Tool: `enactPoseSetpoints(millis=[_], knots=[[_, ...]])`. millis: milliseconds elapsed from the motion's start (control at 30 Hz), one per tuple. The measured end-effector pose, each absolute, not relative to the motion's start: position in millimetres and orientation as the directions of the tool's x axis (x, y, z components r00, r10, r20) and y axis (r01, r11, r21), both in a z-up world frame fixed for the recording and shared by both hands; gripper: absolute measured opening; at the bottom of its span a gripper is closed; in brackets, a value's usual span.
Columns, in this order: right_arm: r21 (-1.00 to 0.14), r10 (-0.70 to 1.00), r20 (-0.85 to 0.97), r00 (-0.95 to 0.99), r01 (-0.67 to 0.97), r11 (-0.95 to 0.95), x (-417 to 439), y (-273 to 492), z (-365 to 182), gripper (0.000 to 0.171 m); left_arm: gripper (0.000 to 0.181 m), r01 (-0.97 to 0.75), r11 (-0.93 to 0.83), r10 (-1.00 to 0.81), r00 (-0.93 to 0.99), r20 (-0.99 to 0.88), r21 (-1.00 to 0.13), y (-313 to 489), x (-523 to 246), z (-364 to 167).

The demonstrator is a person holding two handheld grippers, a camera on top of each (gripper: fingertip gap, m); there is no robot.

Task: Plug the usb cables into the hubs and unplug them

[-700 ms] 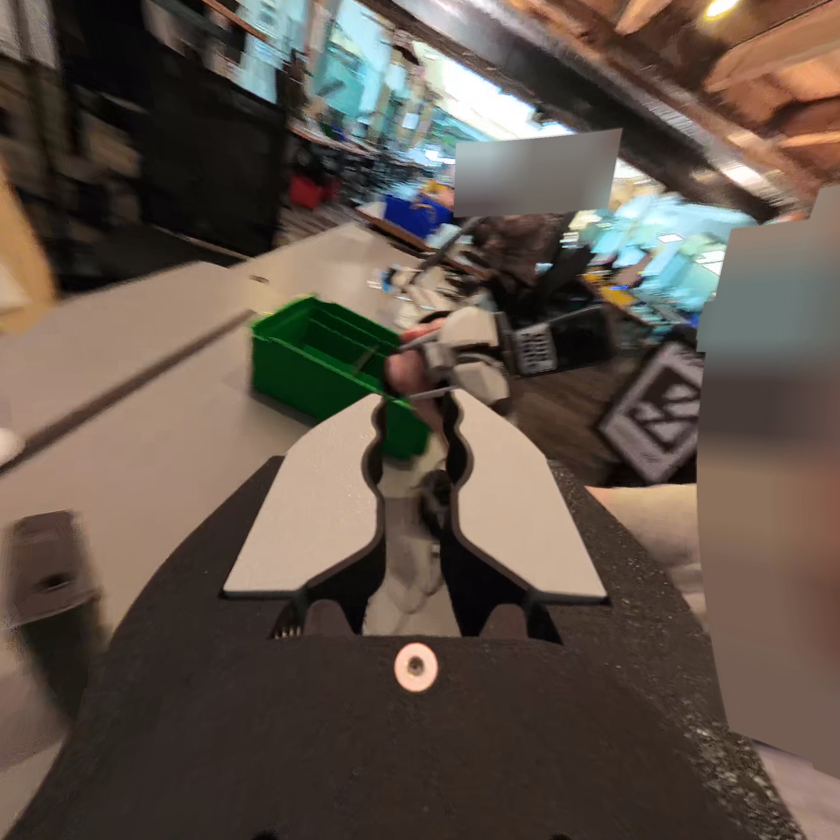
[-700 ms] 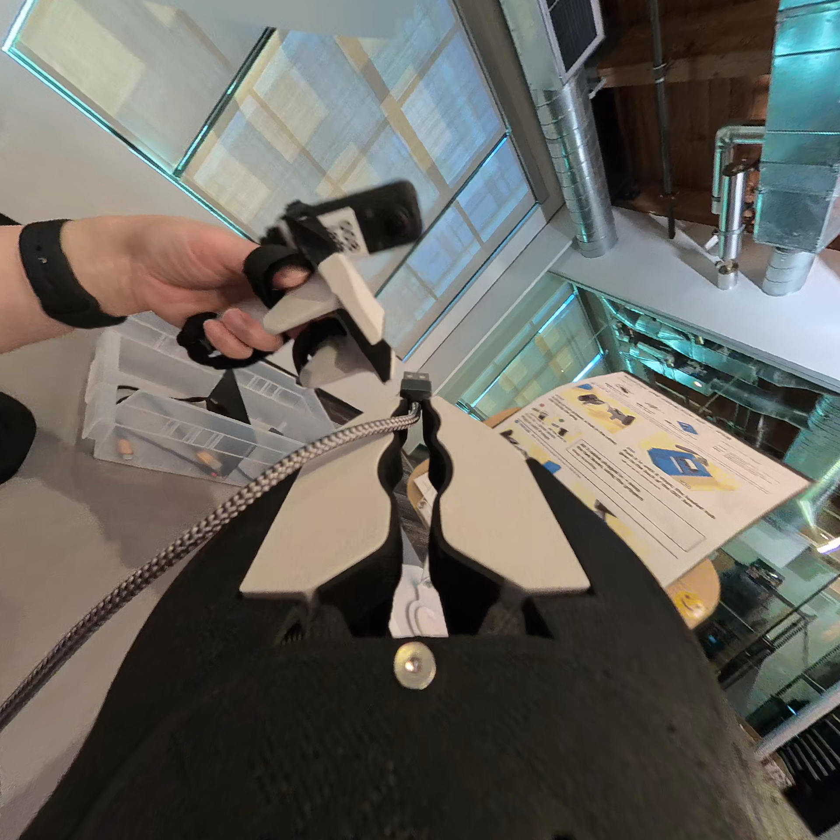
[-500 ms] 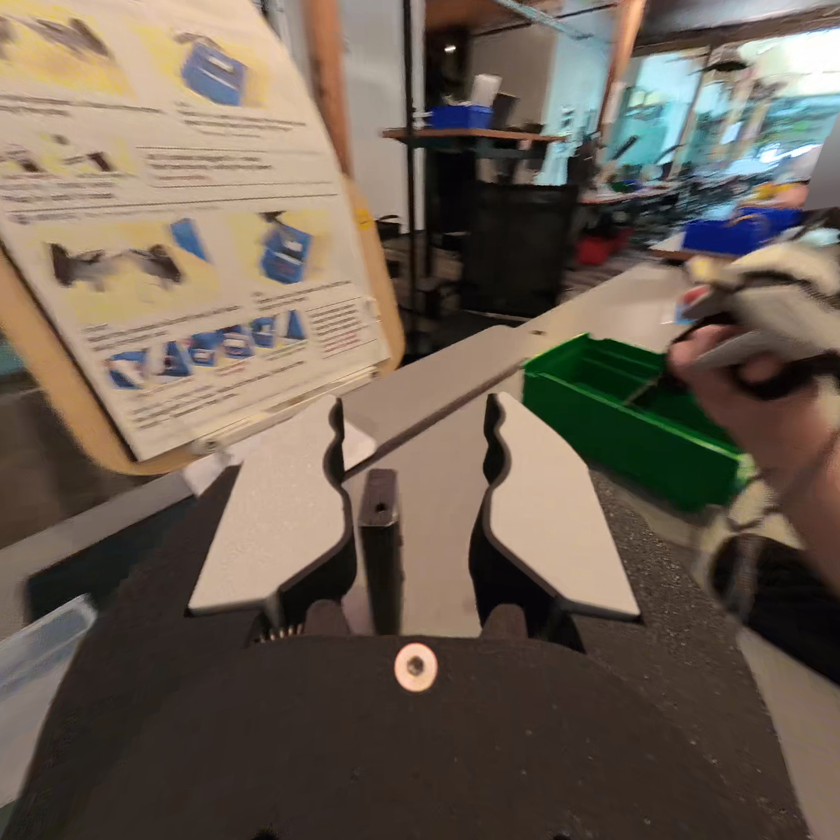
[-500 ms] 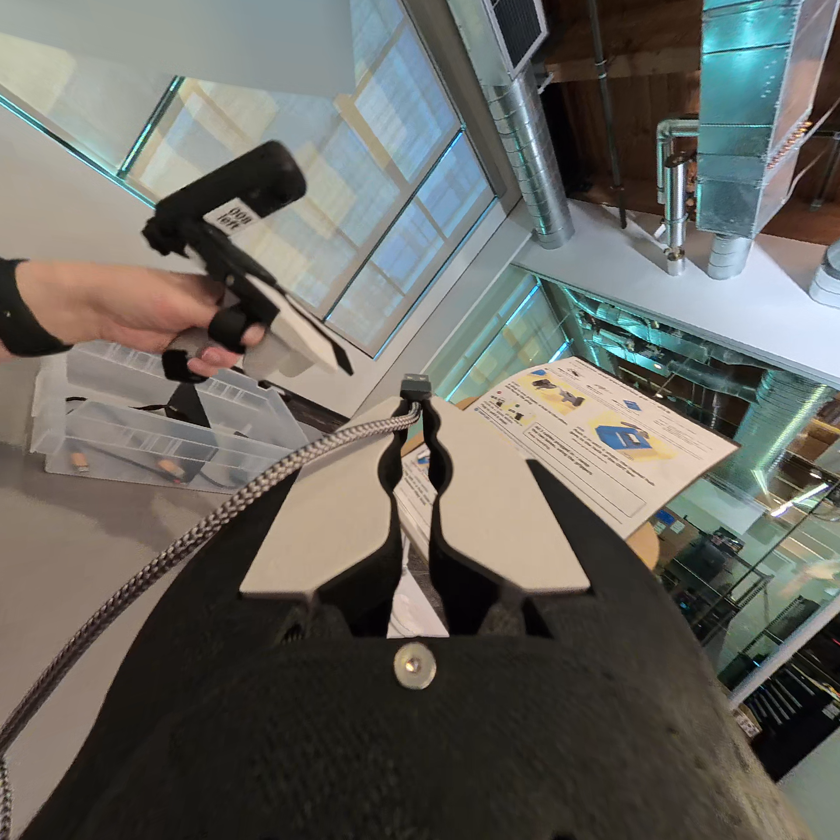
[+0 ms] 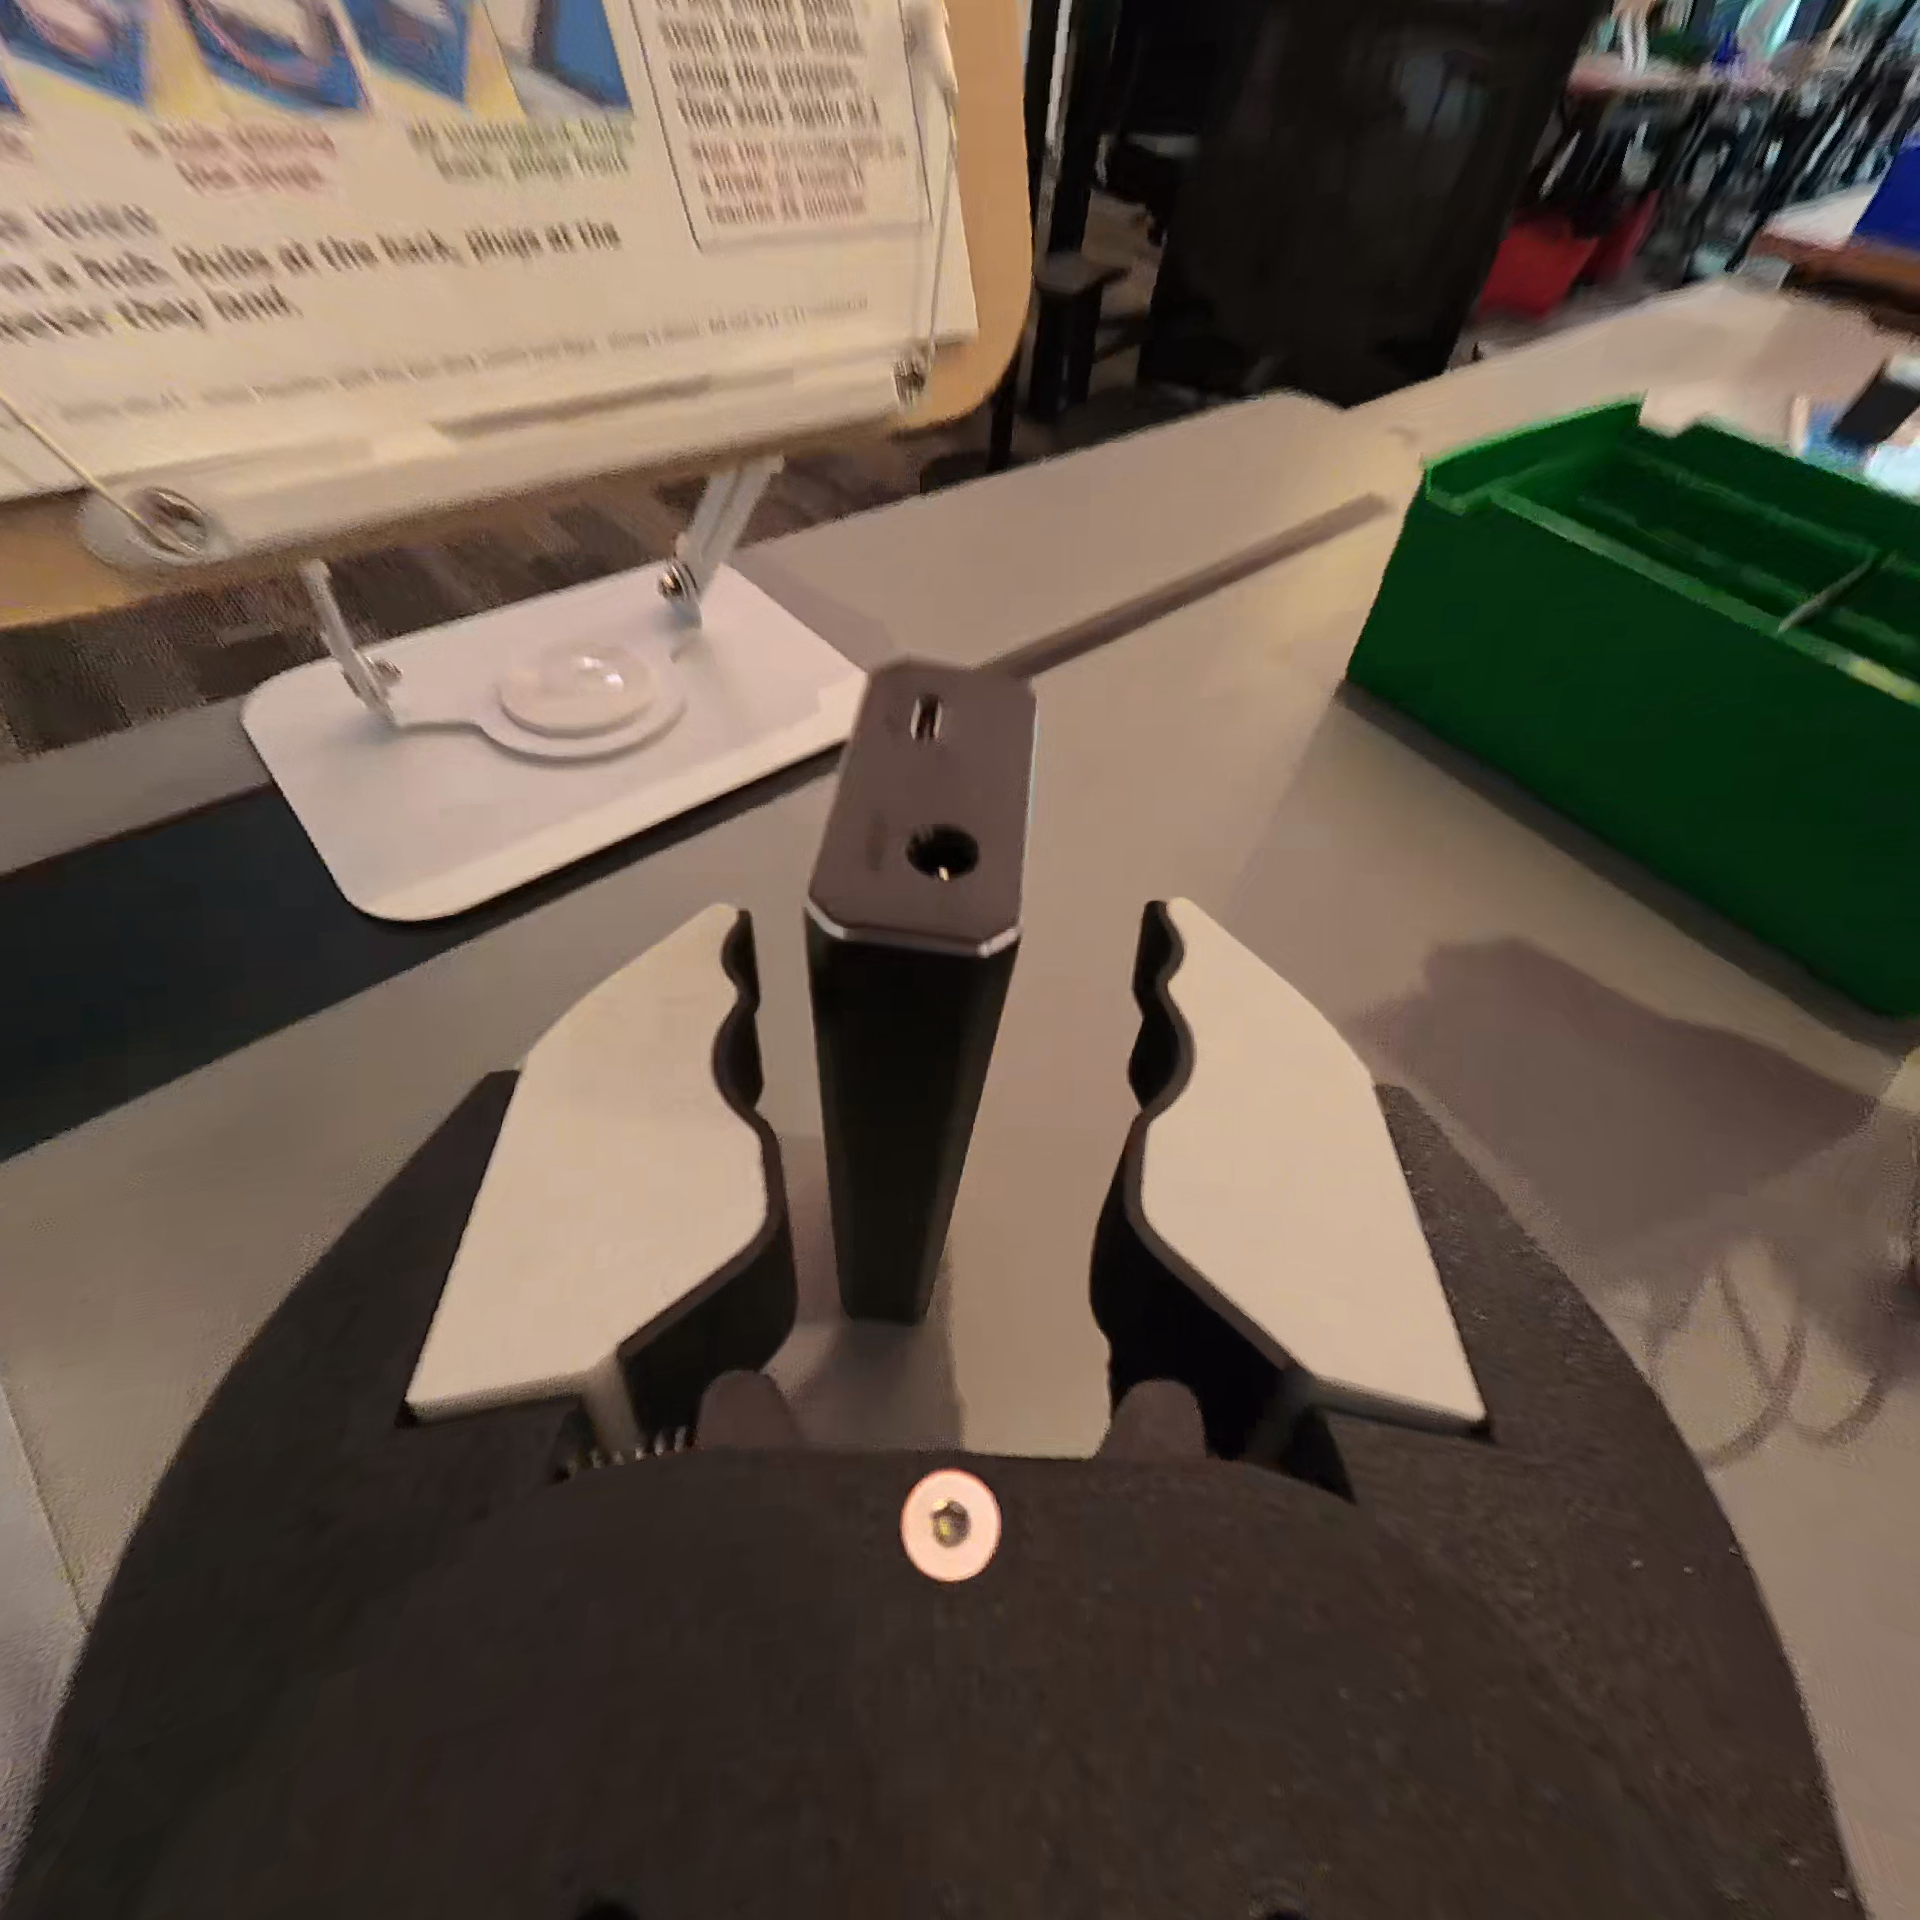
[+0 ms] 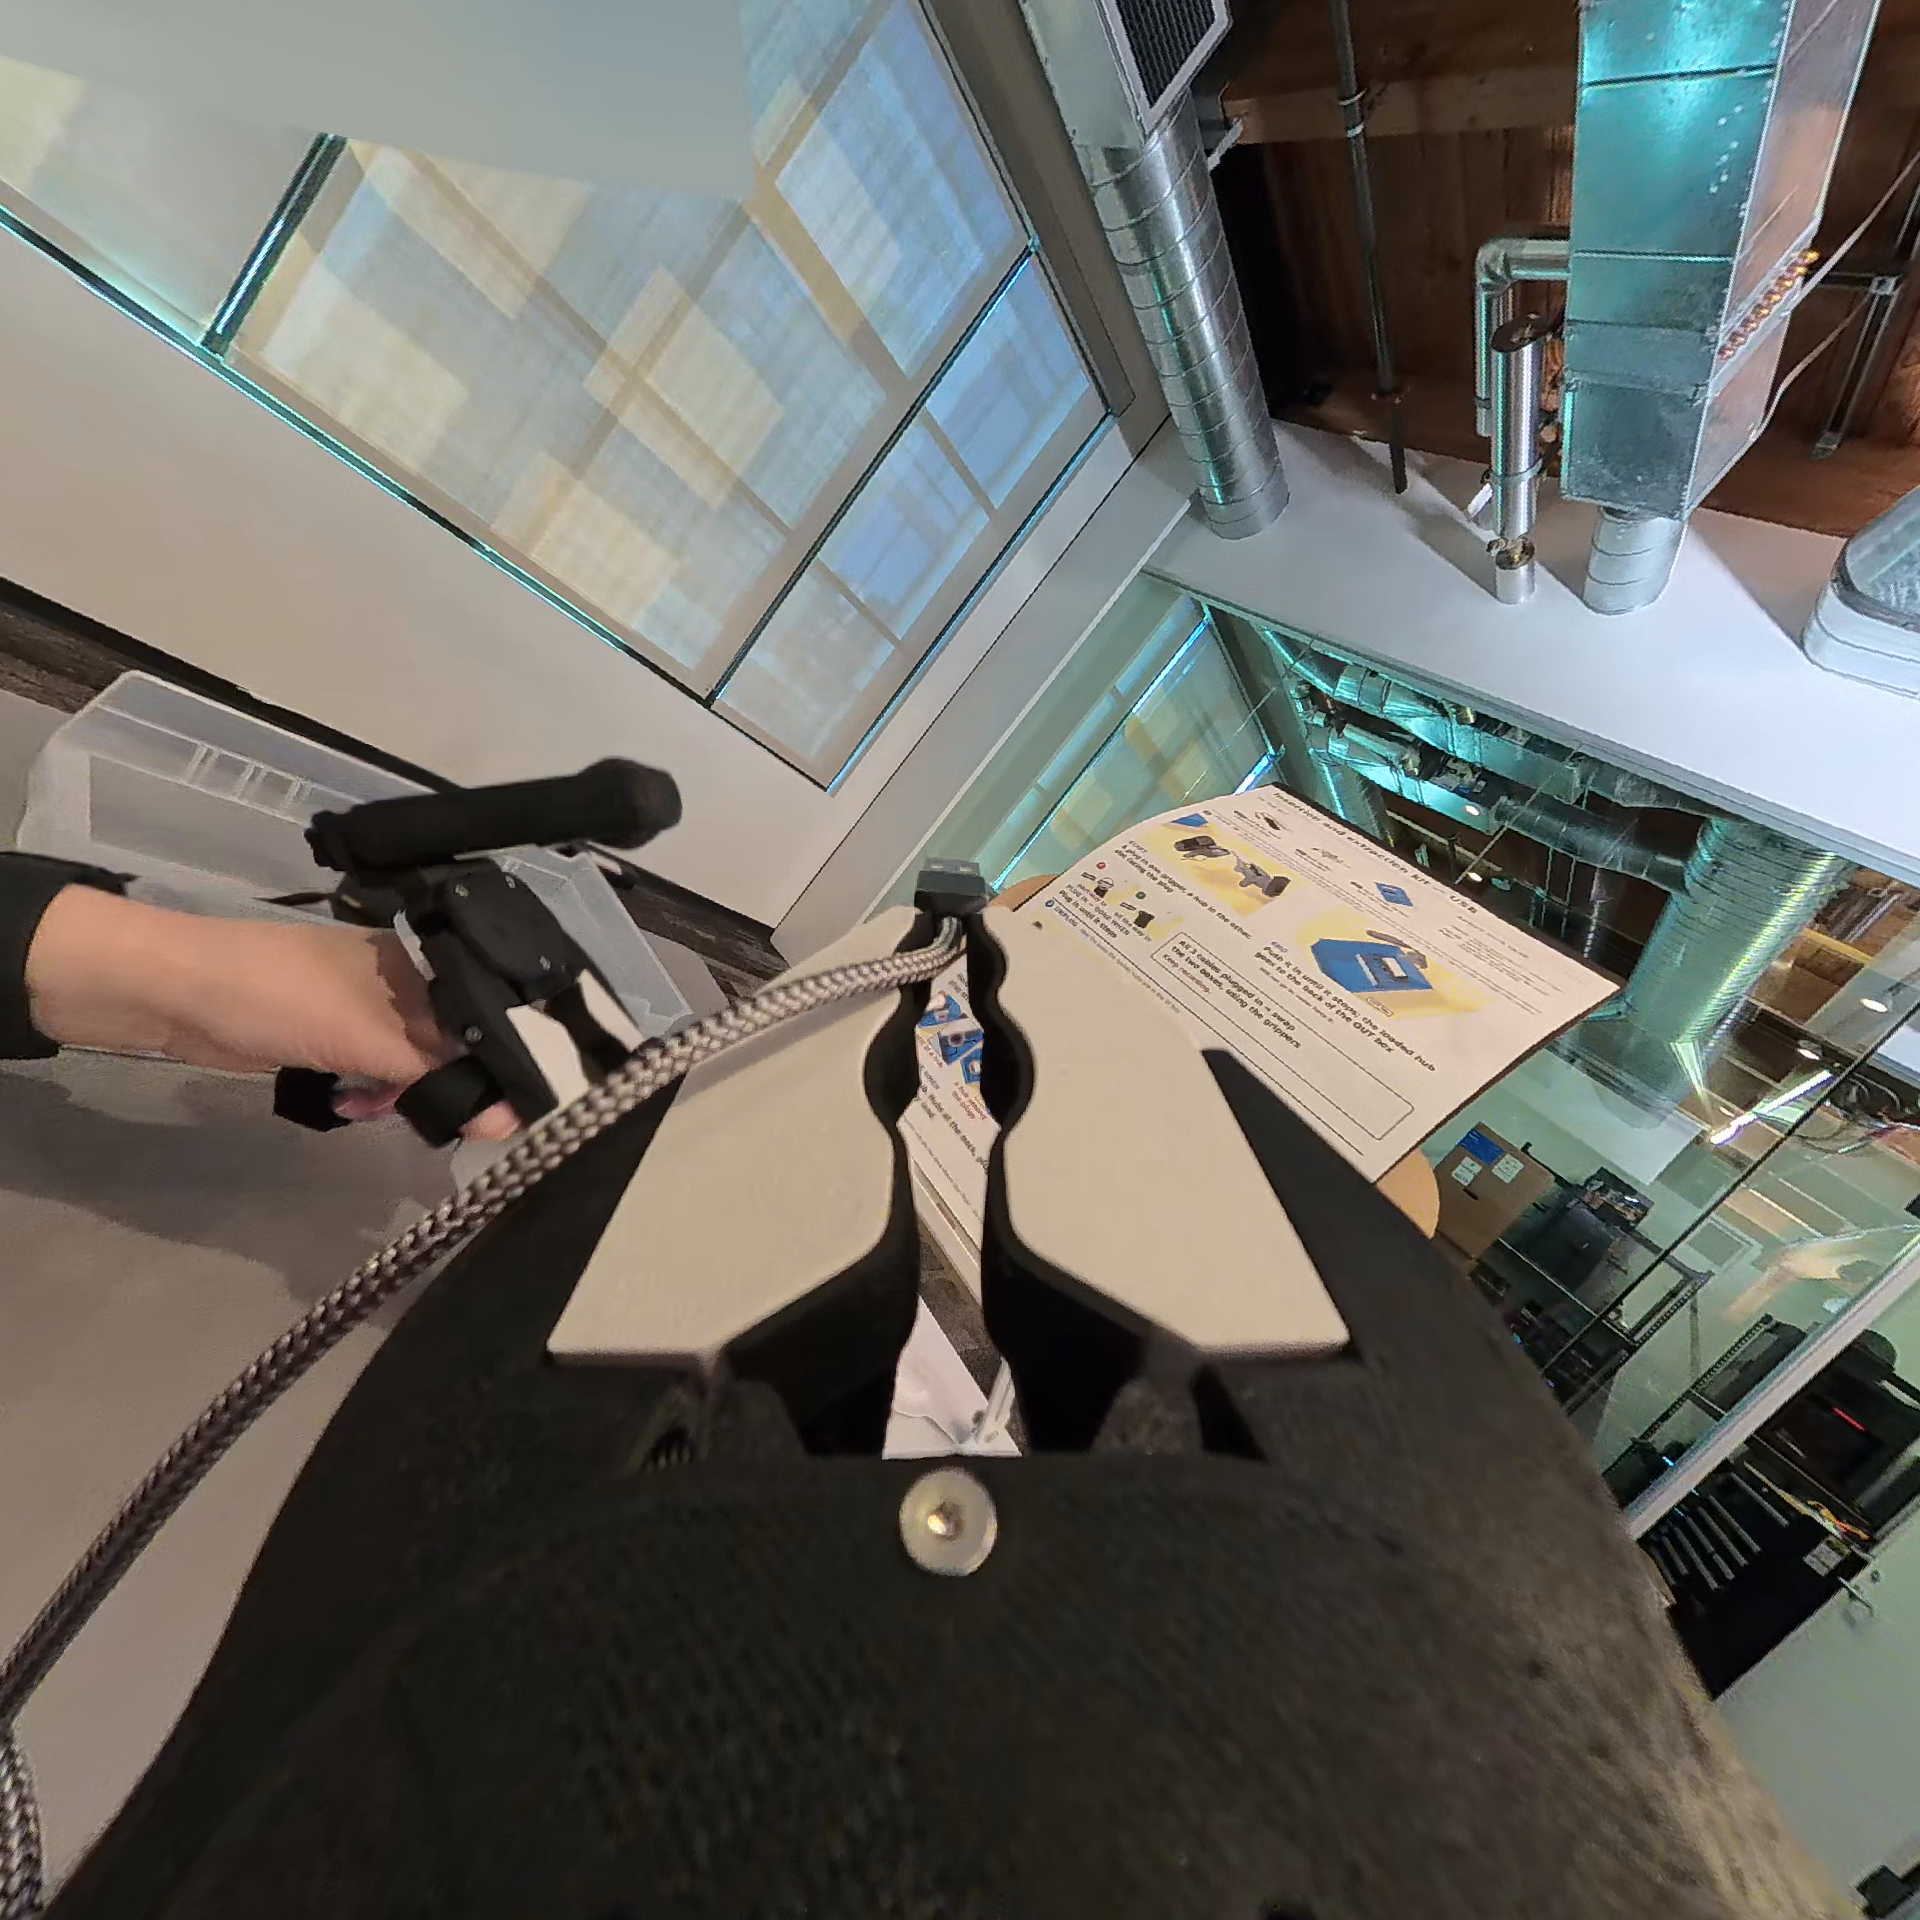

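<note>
Standing upright on the grey bench, the hub is a dark slim block with a round socket and a small slot in its top end; it sits between the spread fingers of the left gripper, which is wide open and touches it on neither side. Only the left wrist view shows the hub, along with a green bin off to the right and the white base of a stand just behind, carrying an instruction sheet whose top is cut off. The right wrist view shows what the other lacks: the right gripper closed tight on a braided grey cable just below its plug, which pokes out past the fingertips and points up toward the windows. The cable trails off the left edge, its far end out of sight. Farther left in that view a hand holds the left gripper above the bench, in front of a clear bin; its fingers and the hub are hidden from this angle. The plug's metal end is too small to make out.
</note>
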State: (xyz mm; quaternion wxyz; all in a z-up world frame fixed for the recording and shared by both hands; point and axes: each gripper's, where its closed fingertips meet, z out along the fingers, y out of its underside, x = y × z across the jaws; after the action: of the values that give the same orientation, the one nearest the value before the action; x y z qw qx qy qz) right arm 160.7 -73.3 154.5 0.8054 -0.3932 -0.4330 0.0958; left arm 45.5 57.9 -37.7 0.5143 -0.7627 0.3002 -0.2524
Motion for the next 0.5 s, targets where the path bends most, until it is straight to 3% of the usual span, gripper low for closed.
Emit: enactPoseSetpoints(millis=[100, 267, 500], knots=[[-0.718, 0.503, 0.621, 0.600, 0.178, 0.673, 159.9, -73.9, 153.8, 0.007, 0.068, -0.266, -0.322, -0.714, 0.699, 0.049, -0.909, 61.2, 45.5, -62.7], [-0.718, 0.505, 0.626, 0.594, 0.187, 0.671, 158.6, -72.4, 151.6, 0.007, 0.058, -0.240, -0.428, -0.711, 0.684, 0.161, -0.871, 60.7, 46.7, -91.2], [-0.728, 0.514, 0.622, 0.591, 0.195, 0.657, 157.8, -67.7, 146.5, 0.007, 0.061, -0.256, -0.493, -0.699, 0.686, 0.203, -0.832, 58.4, 45.0, -112.6]])
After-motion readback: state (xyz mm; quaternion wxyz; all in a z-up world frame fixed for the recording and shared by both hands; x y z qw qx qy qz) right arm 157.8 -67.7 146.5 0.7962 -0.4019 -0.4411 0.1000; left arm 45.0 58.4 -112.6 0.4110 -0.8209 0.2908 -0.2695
